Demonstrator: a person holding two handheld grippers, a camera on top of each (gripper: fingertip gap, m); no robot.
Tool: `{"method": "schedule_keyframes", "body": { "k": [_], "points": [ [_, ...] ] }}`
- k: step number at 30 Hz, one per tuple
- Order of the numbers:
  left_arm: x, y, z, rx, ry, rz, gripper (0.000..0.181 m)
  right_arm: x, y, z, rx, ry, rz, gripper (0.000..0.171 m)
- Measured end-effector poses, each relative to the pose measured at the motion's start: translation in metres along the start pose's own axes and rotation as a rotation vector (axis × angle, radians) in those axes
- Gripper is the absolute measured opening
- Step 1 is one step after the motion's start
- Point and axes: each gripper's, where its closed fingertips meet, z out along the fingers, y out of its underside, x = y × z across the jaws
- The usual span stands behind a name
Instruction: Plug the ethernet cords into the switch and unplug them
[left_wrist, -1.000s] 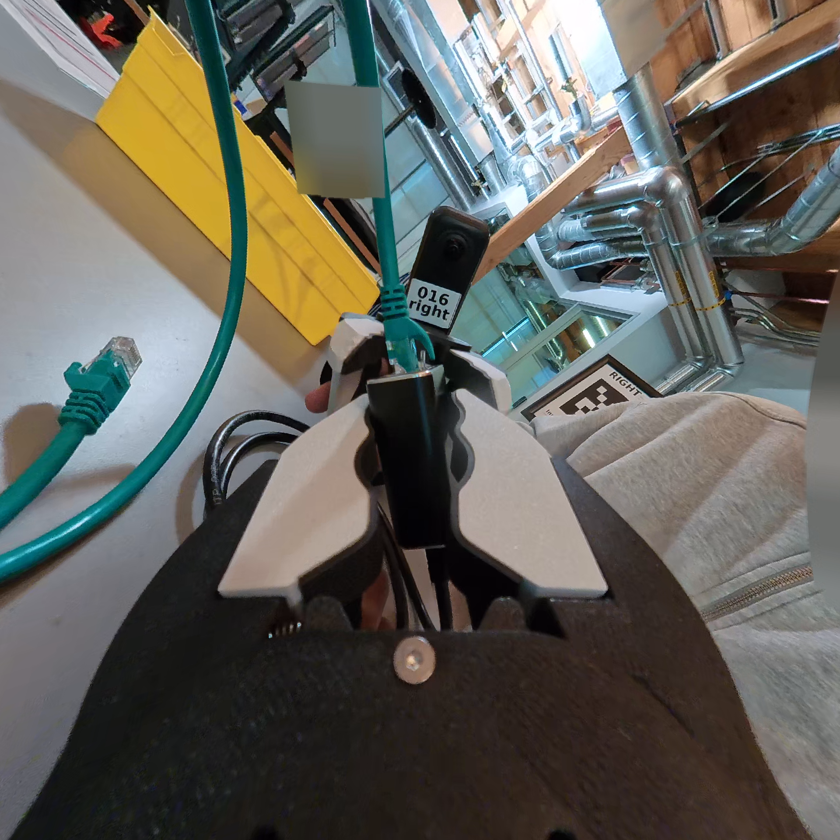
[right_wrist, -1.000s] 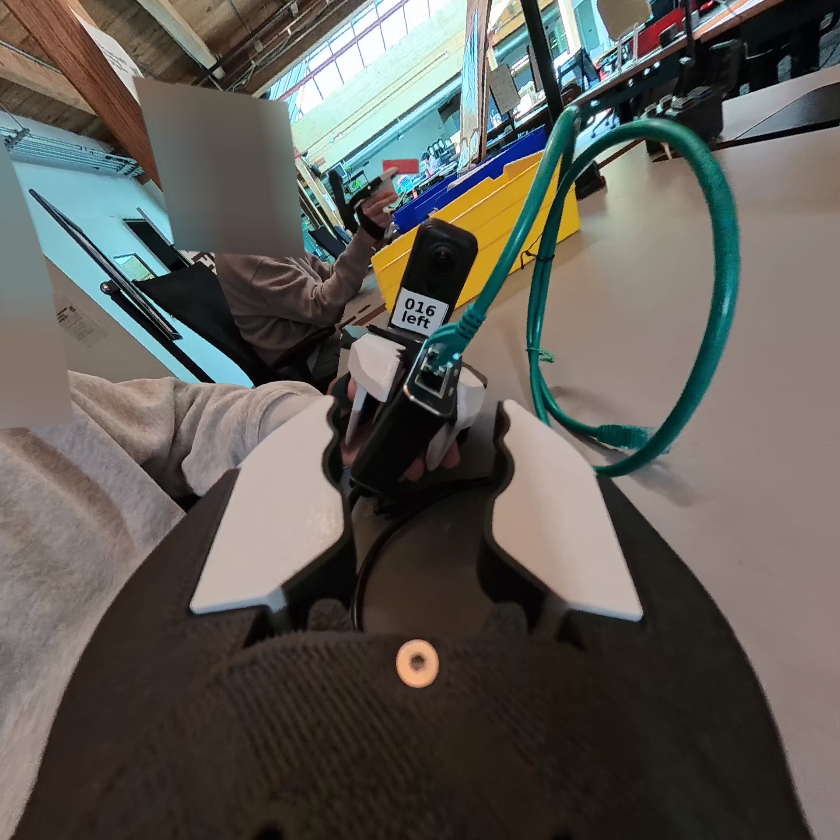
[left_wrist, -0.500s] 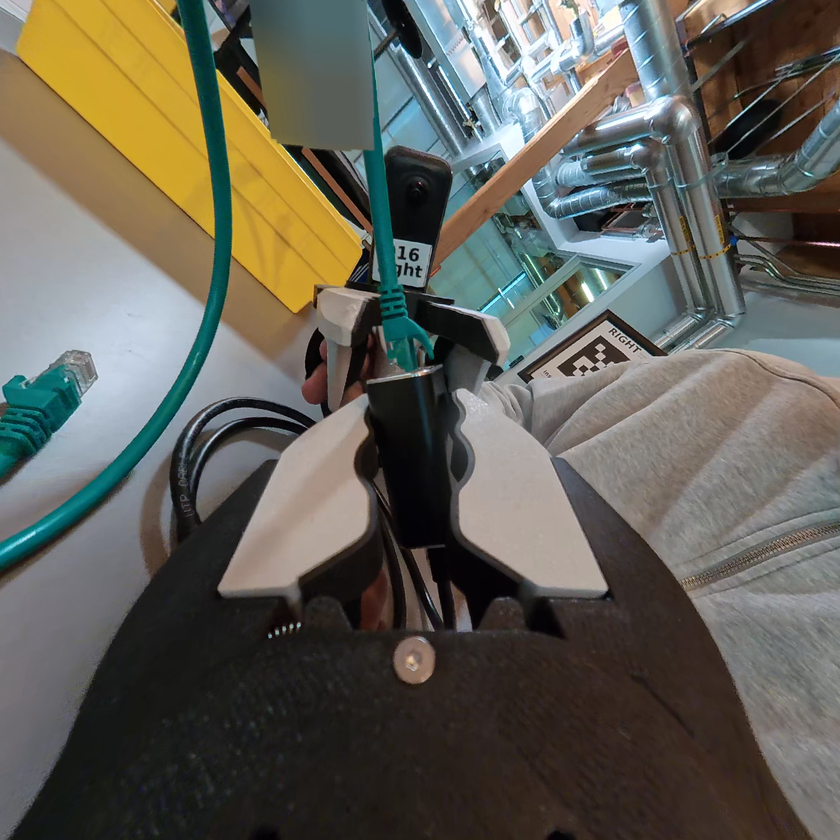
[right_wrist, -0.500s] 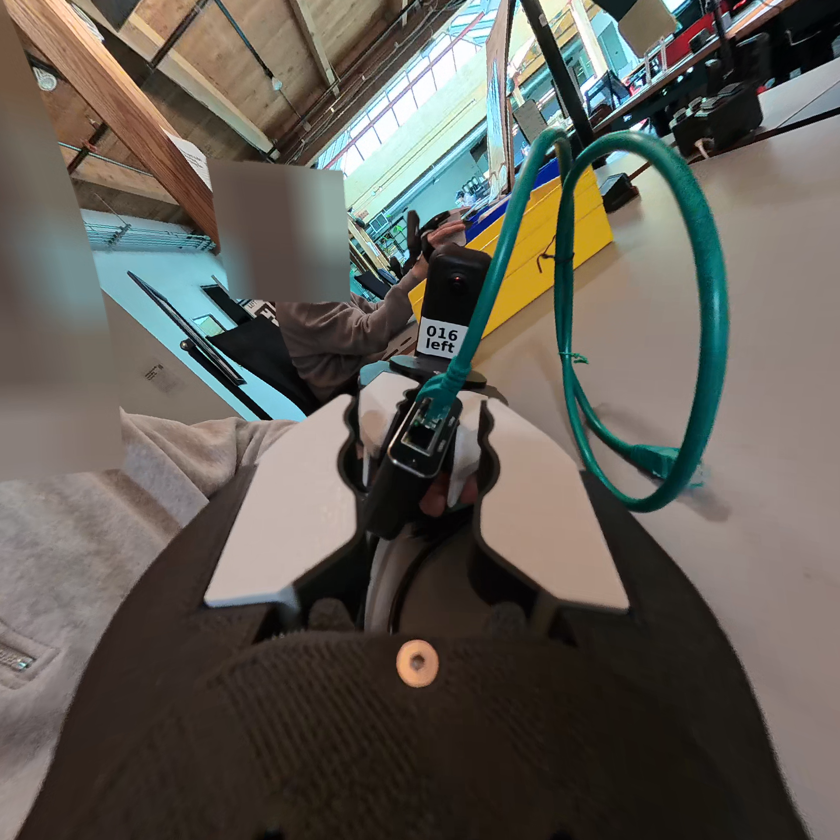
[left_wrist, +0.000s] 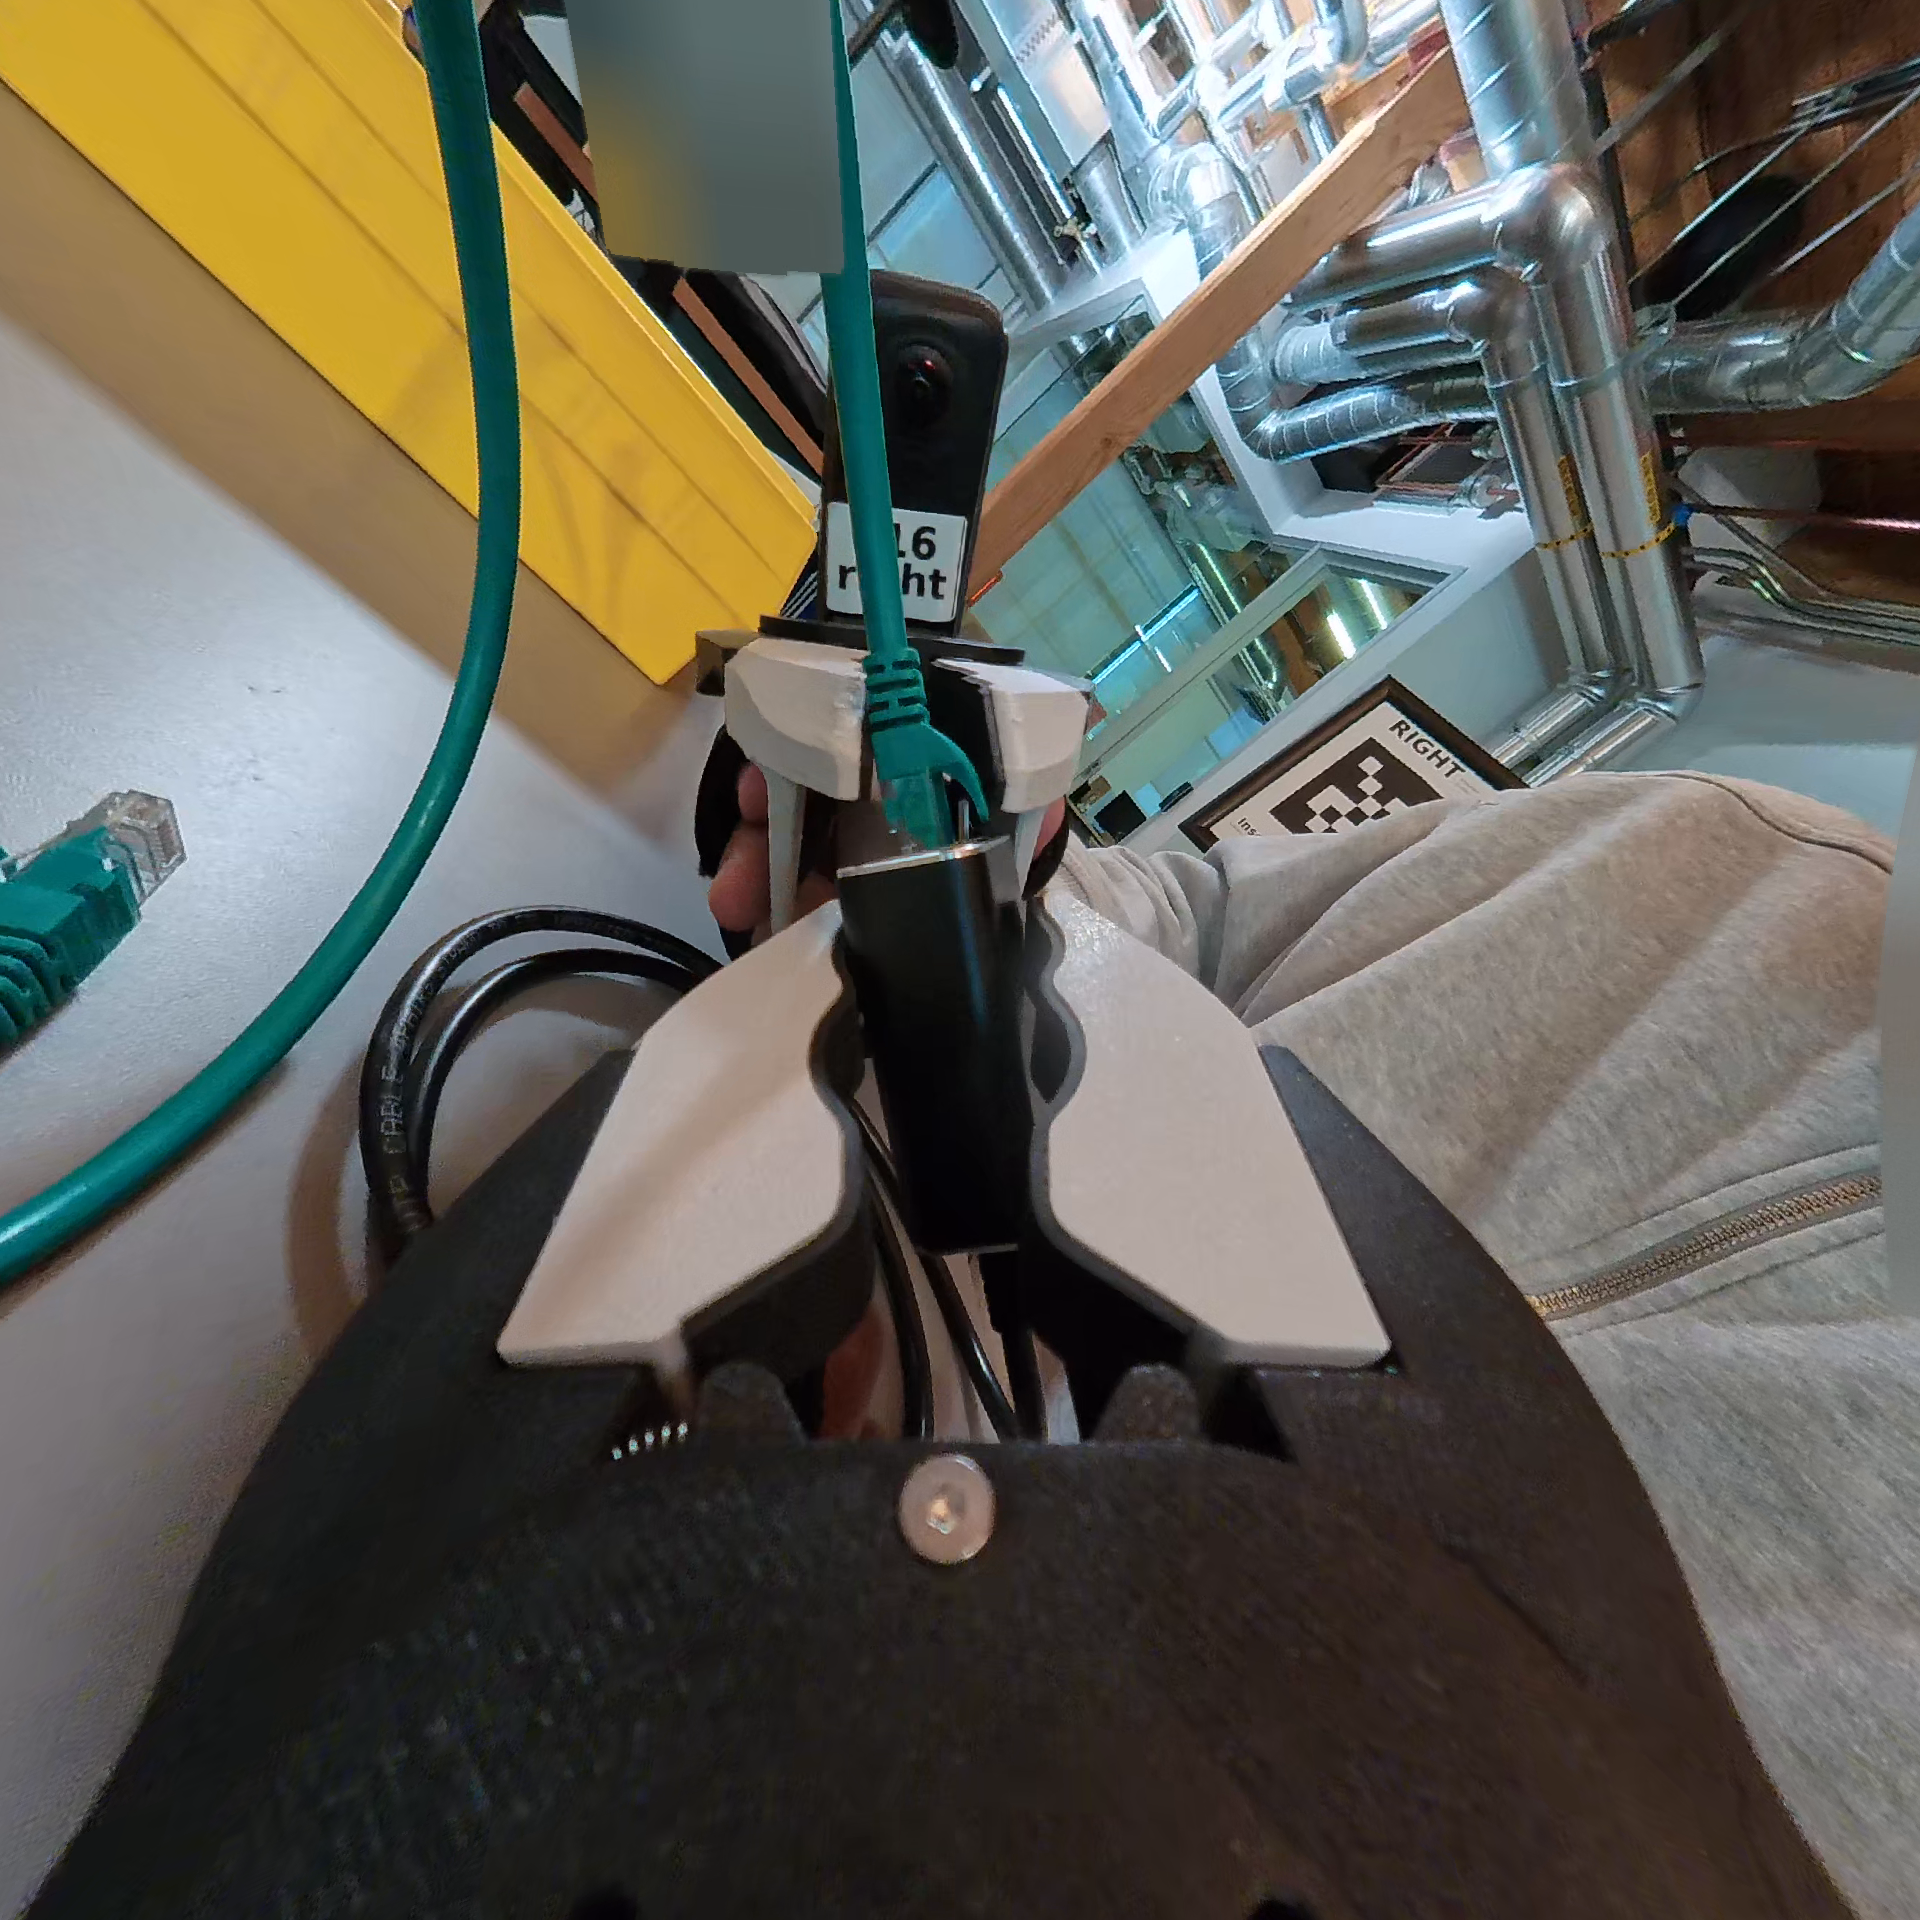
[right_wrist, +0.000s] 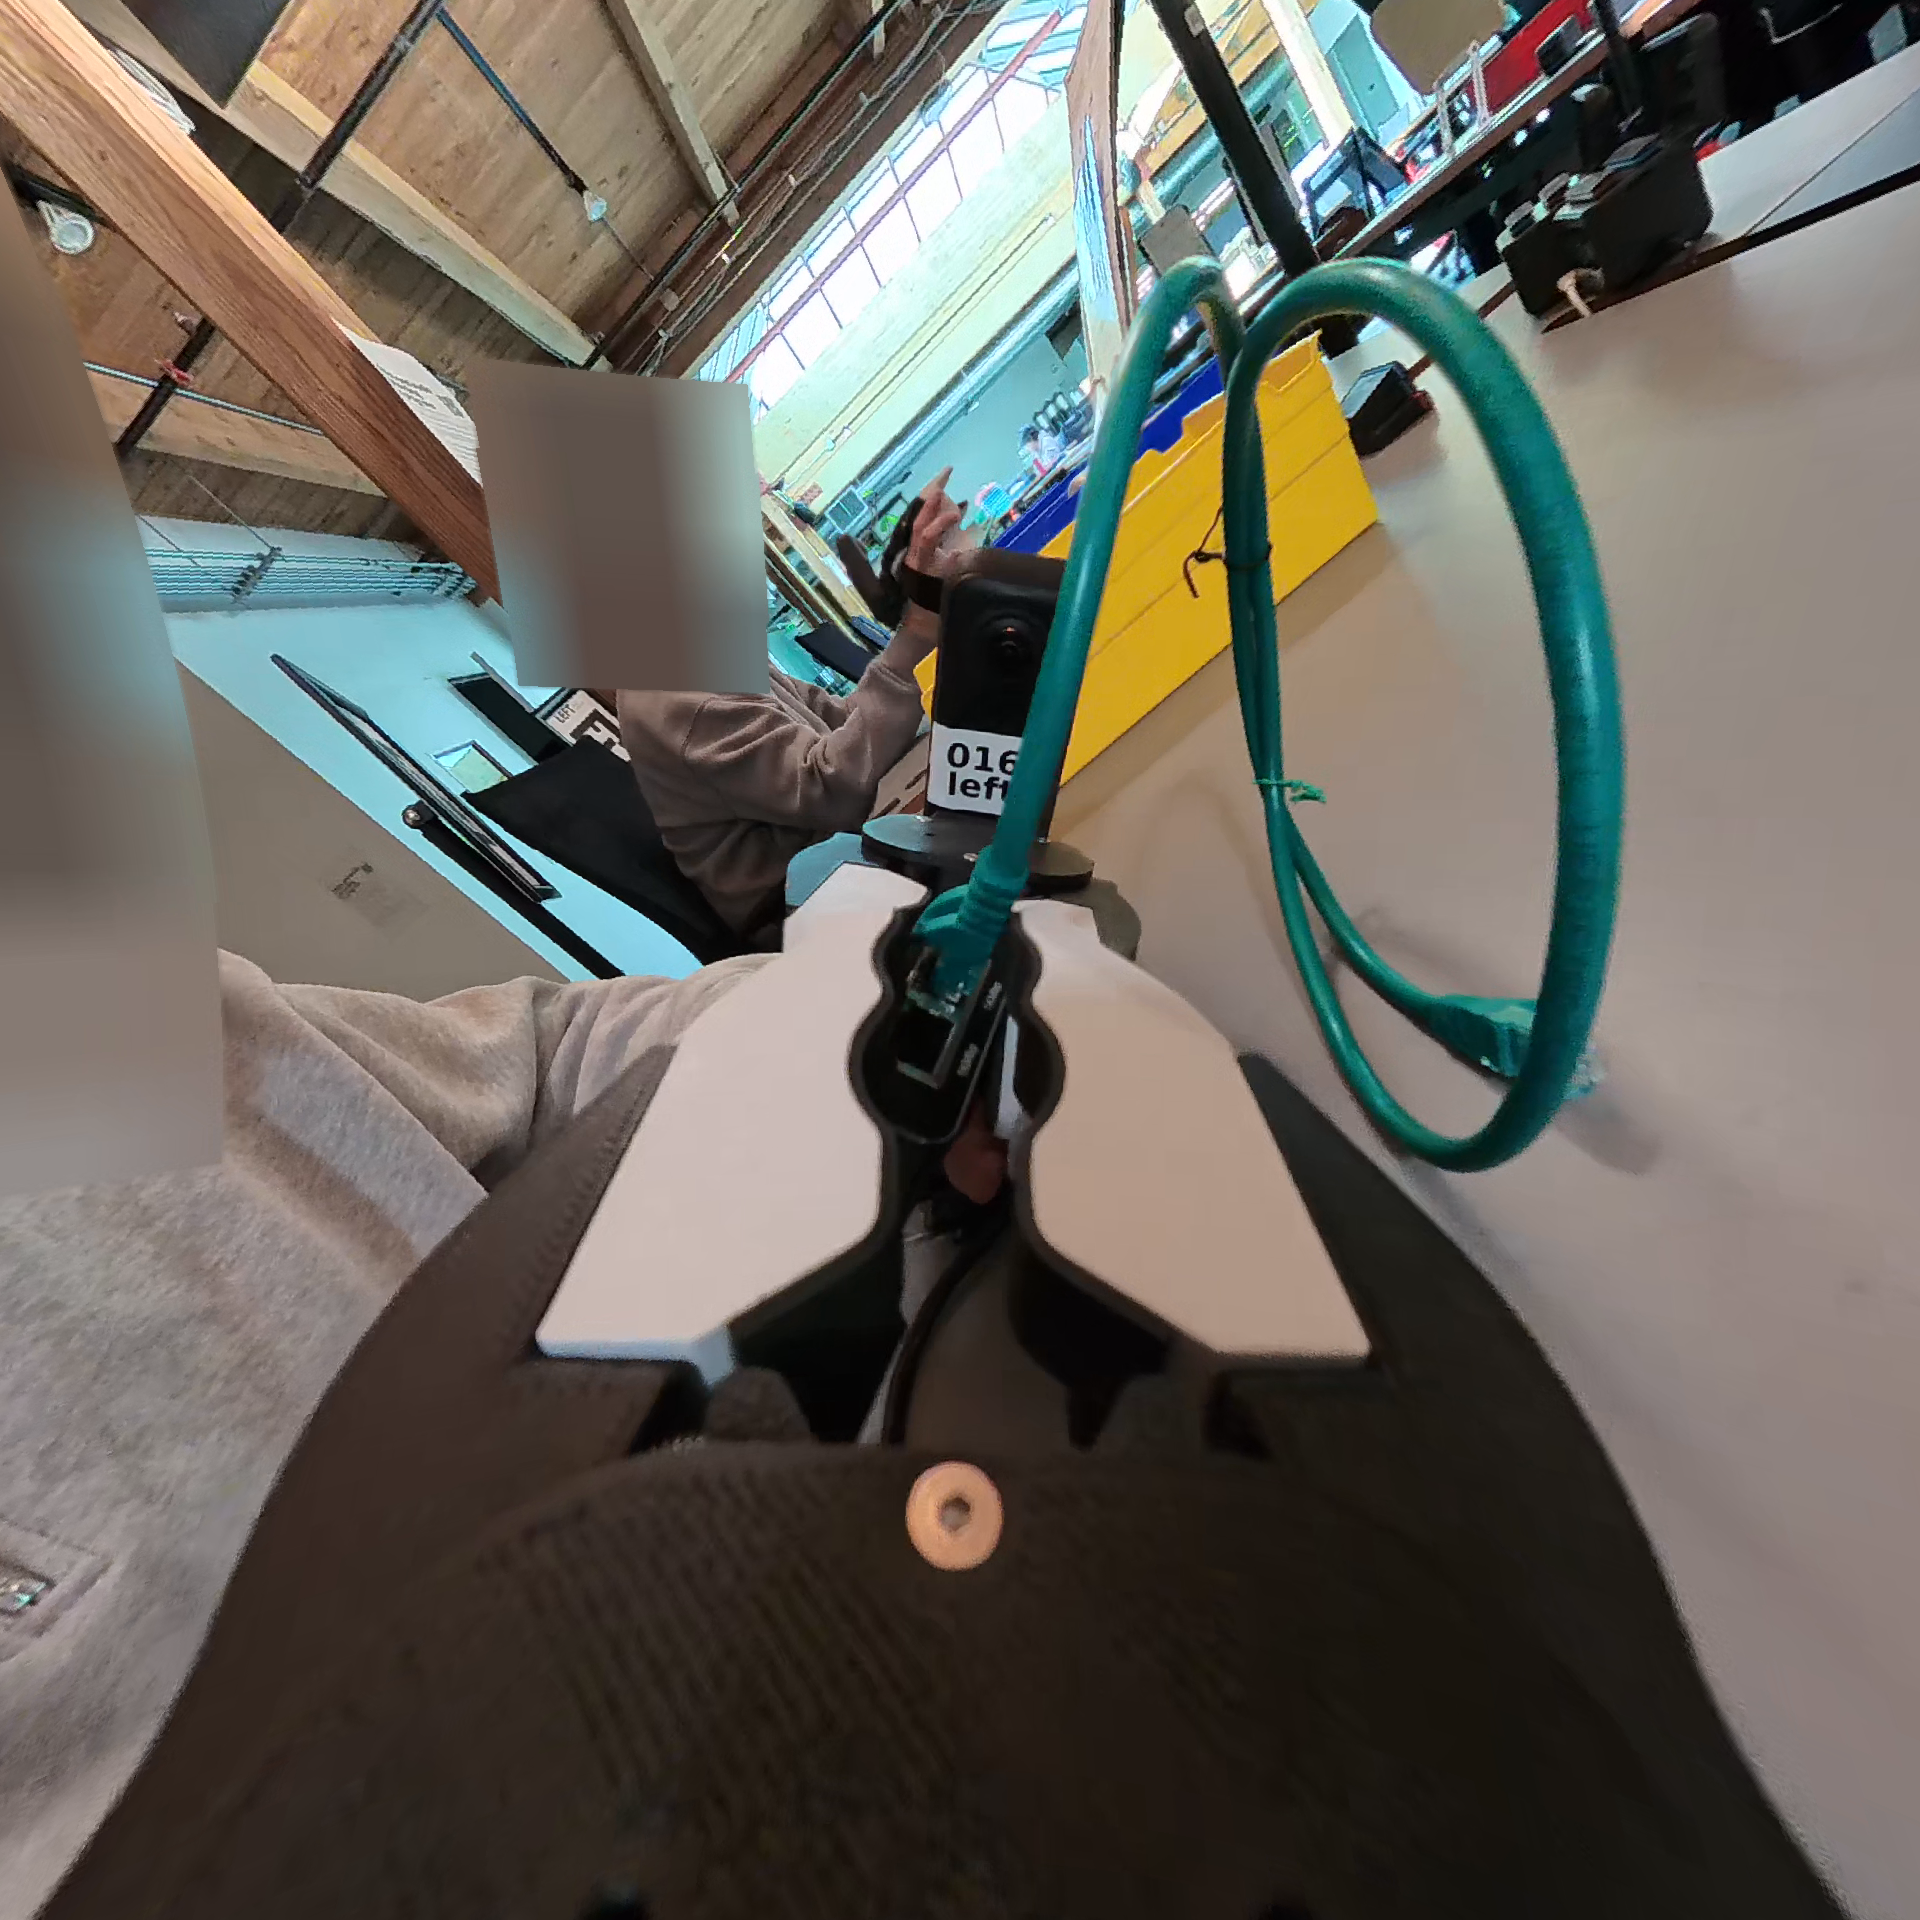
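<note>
My left gripper (left_wrist: 935, 997) is shut on a small black switch (left_wrist: 945, 1049) and holds it above the table (left_wrist: 208, 675). A green ethernet cord (left_wrist: 478, 520) has its plug (left_wrist: 904, 748) seated in the switch's end. My right gripper (right_wrist: 961, 935) faces the switch, and its white fingers (right_wrist: 821, 1039) are shut on the green plug (right_wrist: 971, 914). The left wrist view shows that gripper (left_wrist: 909, 727) with its pads against the plug's boot and latch. The switch's port face (right_wrist: 935, 1049) shows between the right fingers.
The cord's other plug lies loose on the table (left_wrist: 94, 862) and also shows in the right wrist view (right_wrist: 1475, 1029). A yellow bin (left_wrist: 364, 312) stands at the back. A coiled black cable (left_wrist: 436, 1018) hangs below the switch. A grey sleeve (left_wrist: 1507, 1039) is on the right.
My right gripper moved in toward the switch and its wide-open jaws closed around the green plug. My left gripper kept its hold on the switch.
</note>
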Motion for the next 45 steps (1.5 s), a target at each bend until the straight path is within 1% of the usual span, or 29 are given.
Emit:
{"method": "schedule_keyframes", "body": {
  "k": [4, 8, 10, 12, 14, 15, 16, 18, 20, 22, 25, 27, 29, 31, 34, 40, 42, 45],
  "points": [
    [0.001, -0.002, -0.001, 0.012, 0.006, 0.001, 0.03, 0.001, -0.006, -0.005, 0.028, 0.005, 0.002, 0.017],
    [-0.002, -0.017, -0.01, 0.129, 0.003, 0.007, 0.042, 0.008, -0.028, -0.023, 0.13, 0.049, -0.025, 0.017],
    [-0.002, -0.026, -0.016, 0.189, -0.005, 0.022, 0.045, 0.014, -0.041, -0.035, 0.207, 0.085, -0.027, 0.017],
    [0.004, -0.04, -0.027, 0.287, -0.026, 0.103, 0.05, 0.023, -0.054, -0.05, 0.306, 0.142, -0.011, 0.016],
    [0.017, -0.062, -0.045, 0.44, -0.093, 0.264, 0.058, 0.035, -0.063, -0.067, 0.409, 0.196, 0.044, 0.016],
    [0.028, -0.07, -0.052, 0.491, -0.108, 0.332, 0.057, 0.04, -0.067, -0.075, 0.465, 0.221, 0.082, 0.016],
    [0.039, -0.074, -0.055, 0.506, -0.109, 0.376, 0.054, 0.046, -0.069, -0.083, 0.516, 0.246, 0.12, 0.016],
    [0.054, -0.072, -0.048, 0.479, -0.097, 0.39, 0.043, 0.055, -0.071, -0.096, 0.593, 0.299, 0.17, 0.016],
    [0.06, -0.06, -0.03, 0.417, -0.063, 0.31, 0.032, 0.057, -0.072, -0.1, 0.62, 0.33, 0.175, 0.016],
    [0.062, -0.043, -0.01, 0.398, -0.001, 0.193, 0.027, 0.05, -0.074, -0.096, 0.633, 0.322, 0.16, 0.016],
    [0.048, -0.013, 0.022, 0.384, 0.039, -0.059, 0.034, 0.031, -0.074, -0.082, 0.657, 0.273, 0.146, 0.015],
    [0.036, 0.003, 0.036, 0.386, 0.061, -0.24, 0.043, 0.019, -0.07, -0.07, 0.661, 0.229, 0.163, 0.016],
    [0.029, 0.016, 0.044, 0.381, 0.051, -0.312, 0.045, 0.013, -0.062, -0.058, 0.644, 0.208, 0.186, 0.015],
    [0.027, 0.021, 0.045, 0.39, 0.011, -0.269, 0.044, 0.01, -0.058, -0.053, 0.635, 0.207, 0.191, 0.016],
    [0.025, 0.009, 0.038, 0.431, -0.052, -0.181, 0.062, 0.011, -0.059, -0.053, 0.645, 0.199, 0.205, 0.016],
    [0.019, -0.007, 0.017, 0.519, -0.162, -0.036, 0.071, 0.008, -0.061, -0.054, 0.683, 0.137, 0.259, 0.015],
    [0.02, -0.013, 0.012, 0.555, -0.202, 0.028, 0.082, 0.009, -0.06, -0.054, 0.684, 0.13, 0.271, 0.016],
    [0.022, -0.025, 0.003, 0.582, -0.263, 0.156, 0.092, 0.011, -0.058, -0.053, 0.668, 0.14, 0.269, 0.016]
  ]
}}
